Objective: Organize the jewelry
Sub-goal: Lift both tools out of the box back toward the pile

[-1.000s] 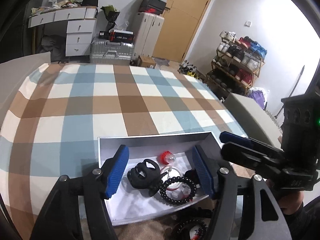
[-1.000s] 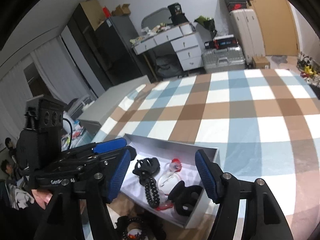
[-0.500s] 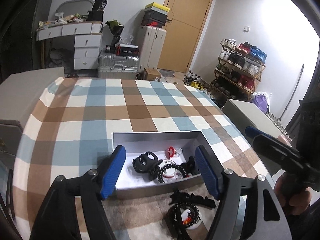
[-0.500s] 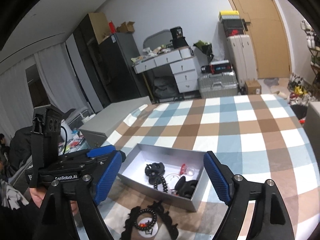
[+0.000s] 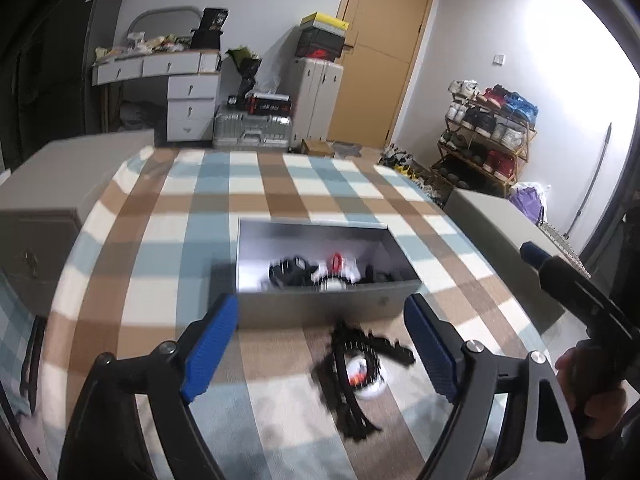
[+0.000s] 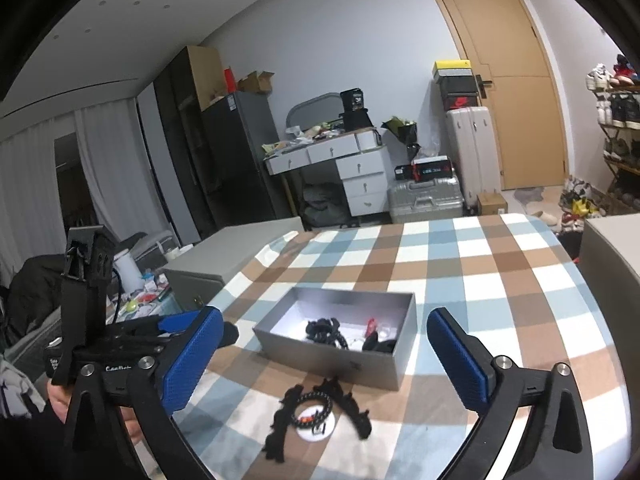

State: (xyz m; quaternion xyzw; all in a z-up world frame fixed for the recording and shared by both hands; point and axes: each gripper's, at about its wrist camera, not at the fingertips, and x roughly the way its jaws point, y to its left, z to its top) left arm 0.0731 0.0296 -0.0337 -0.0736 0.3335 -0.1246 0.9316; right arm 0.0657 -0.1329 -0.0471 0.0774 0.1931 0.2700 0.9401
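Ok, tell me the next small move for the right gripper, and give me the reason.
Probably bring the right gripper down onto the black headband and beaded bracelet lying on the checked cloth in front of the grey box. Both grippers are empty, their jaws have just been opening wide, and those pieces are still outside the box, while other accessories already lie inside it.

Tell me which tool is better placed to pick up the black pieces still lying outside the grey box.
Probably the right tool: it's open and empty, and the black pieces in front of the grey box sit centred between its pads. The left tool, also open, has them nearer its right-hand pad.
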